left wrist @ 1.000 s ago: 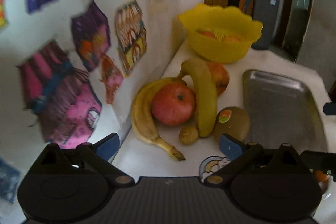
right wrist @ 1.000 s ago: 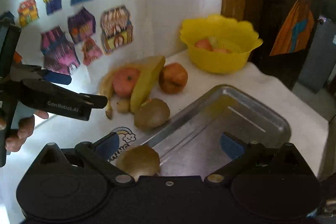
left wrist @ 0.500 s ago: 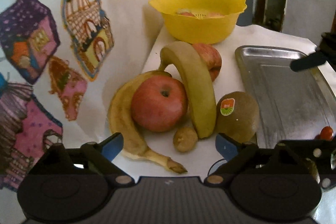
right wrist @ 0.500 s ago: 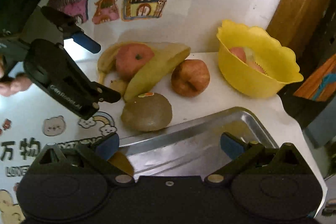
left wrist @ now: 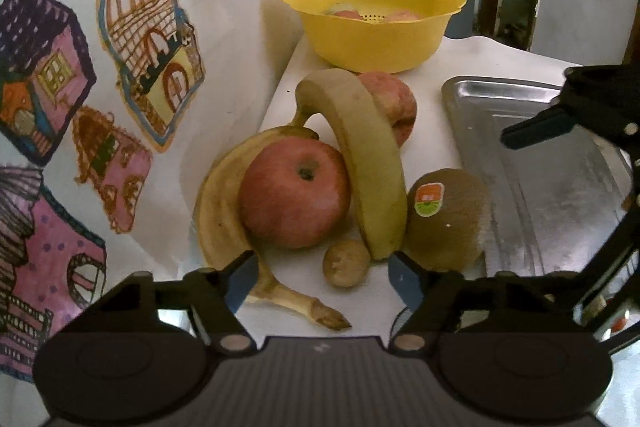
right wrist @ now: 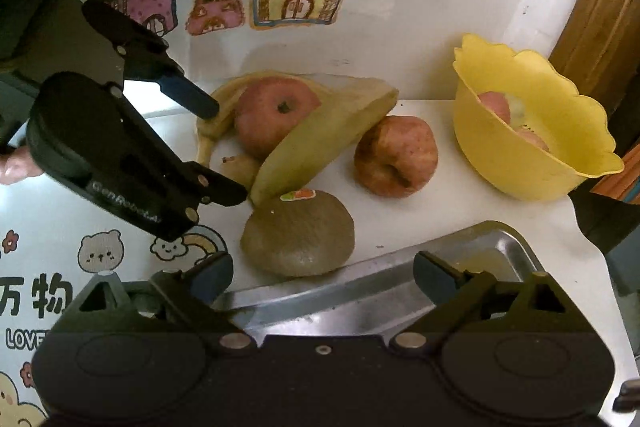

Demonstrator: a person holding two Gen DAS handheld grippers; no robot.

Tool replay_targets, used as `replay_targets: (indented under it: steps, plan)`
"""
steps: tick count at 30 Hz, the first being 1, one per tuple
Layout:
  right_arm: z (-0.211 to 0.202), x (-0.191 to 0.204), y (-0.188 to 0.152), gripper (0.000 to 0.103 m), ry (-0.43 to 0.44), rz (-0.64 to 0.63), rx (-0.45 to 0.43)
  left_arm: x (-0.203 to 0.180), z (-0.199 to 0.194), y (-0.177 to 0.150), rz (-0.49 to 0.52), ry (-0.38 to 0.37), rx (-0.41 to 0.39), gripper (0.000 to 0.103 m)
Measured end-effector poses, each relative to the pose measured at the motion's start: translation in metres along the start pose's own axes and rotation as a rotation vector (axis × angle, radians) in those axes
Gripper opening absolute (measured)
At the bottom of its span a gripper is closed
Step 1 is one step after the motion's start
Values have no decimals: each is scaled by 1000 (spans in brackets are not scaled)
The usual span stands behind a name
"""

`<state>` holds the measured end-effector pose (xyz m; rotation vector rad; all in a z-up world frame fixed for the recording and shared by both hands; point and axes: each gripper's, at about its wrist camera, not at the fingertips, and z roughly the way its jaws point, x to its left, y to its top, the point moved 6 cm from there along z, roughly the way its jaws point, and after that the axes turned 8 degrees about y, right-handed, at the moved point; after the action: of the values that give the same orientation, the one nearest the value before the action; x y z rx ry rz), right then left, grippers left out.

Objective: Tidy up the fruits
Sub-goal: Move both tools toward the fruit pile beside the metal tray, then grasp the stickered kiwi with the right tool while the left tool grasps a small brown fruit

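A fruit pile lies on the white counter: a red apple (left wrist: 294, 193), two bananas (left wrist: 366, 155) around it, a second apple (left wrist: 394, 105) behind, a brown kiwi (left wrist: 444, 217) with a sticker and a small brown fruit (left wrist: 346, 263). My left gripper (left wrist: 322, 281) is open, its fingers just in front of the pile, empty. My right gripper (right wrist: 322, 277) is open and empty over the near edge of the steel tray (right wrist: 360, 297), beside the kiwi (right wrist: 298, 233). The left gripper (right wrist: 224, 151) also shows in the right wrist view.
A yellow colander bowl (left wrist: 374, 27) with fruit in it stands at the back by the wall. The steel tray (left wrist: 536, 163) lies right of the pile. A wall with house stickers (left wrist: 152, 47) runs along the left. Cartoon stickers (right wrist: 100, 253) cover the counter front.
My left gripper has moved forward toward the fruit pile. My right gripper has swung left and closer, toward the kiwi and the tray's near edge. Both stayed open.
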<state>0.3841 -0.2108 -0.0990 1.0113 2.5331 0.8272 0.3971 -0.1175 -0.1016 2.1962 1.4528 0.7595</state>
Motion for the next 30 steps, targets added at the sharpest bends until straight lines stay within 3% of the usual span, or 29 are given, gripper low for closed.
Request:
replay_targets:
  steps: [12, 17, 26, 30]
  plan:
    - [13, 5, 7, 88, -10, -14, 14, -5, 12, 2, 19, -1, 24, 57]
    - [21, 6, 9, 85, -2, -16, 14, -9, 18, 0, 24, -19, 52, 44]
    - [31, 2, 9, 84, 14, 34, 7, -10, 19, 0, 2, -42, 51, 37]
    - [32, 1, 10, 78, 35, 36, 4, -9, 18, 0, -7, -58, 54, 32]
